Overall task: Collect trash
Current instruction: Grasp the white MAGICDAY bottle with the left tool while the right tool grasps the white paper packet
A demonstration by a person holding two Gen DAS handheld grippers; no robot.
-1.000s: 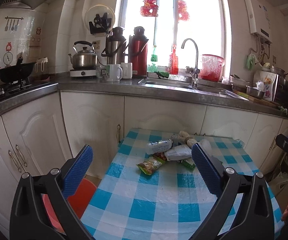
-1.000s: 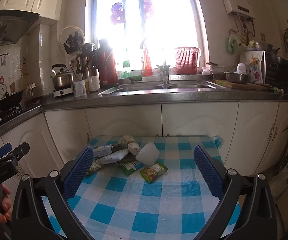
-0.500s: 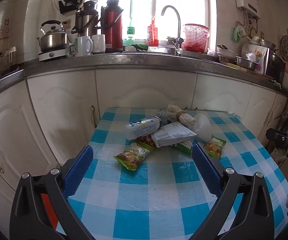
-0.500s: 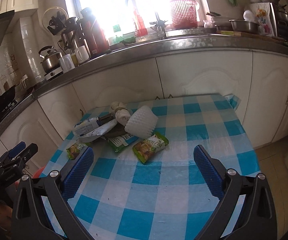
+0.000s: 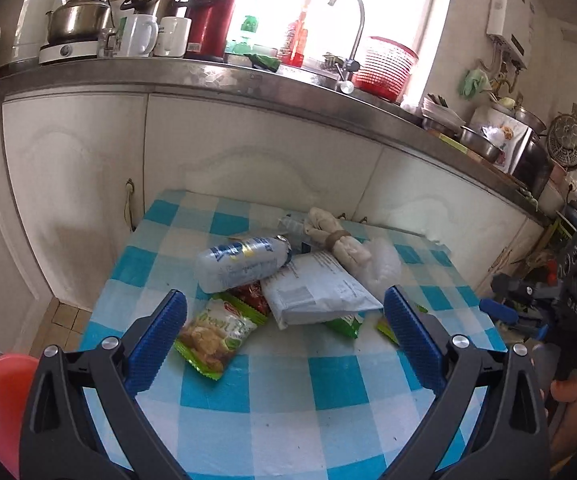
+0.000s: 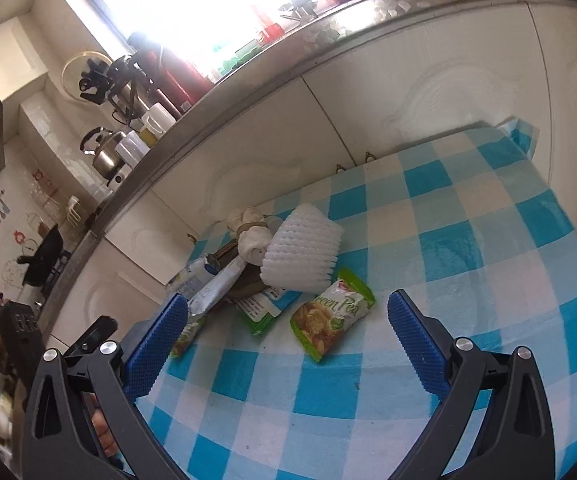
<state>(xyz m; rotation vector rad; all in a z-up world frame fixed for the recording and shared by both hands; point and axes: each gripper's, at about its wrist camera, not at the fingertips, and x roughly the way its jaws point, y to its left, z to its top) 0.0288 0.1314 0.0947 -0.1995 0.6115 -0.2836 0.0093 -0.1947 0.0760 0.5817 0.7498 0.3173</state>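
A pile of trash lies on the blue-checked table (image 5: 288, 392): a green pea snack bag (image 5: 214, 334), a crushed plastic bottle (image 5: 242, 264), a white paper packet (image 5: 316, 290), a tied cloth roll (image 5: 338, 240). My left gripper (image 5: 284, 320) is open just above the table, short of the pile. In the right wrist view a second green pea bag (image 6: 332, 316), a white foam net (image 6: 302, 256) and a green wrapper (image 6: 264, 308) show. My right gripper (image 6: 288, 324) is open, with the pea bag between its fingers and a little beyond.
White cabinets and a steel counter (image 5: 248, 76) run behind the table, with kettle (image 5: 78, 12), flasks, mugs, tap and red basket (image 5: 386, 66). A red stool (image 5: 2, 392) stands by the table's left edge. The right gripper's body shows at the right (image 5: 560, 304).
Both grippers have moved forward and down toward the trash pile, which now looks much larger. Both stay open.
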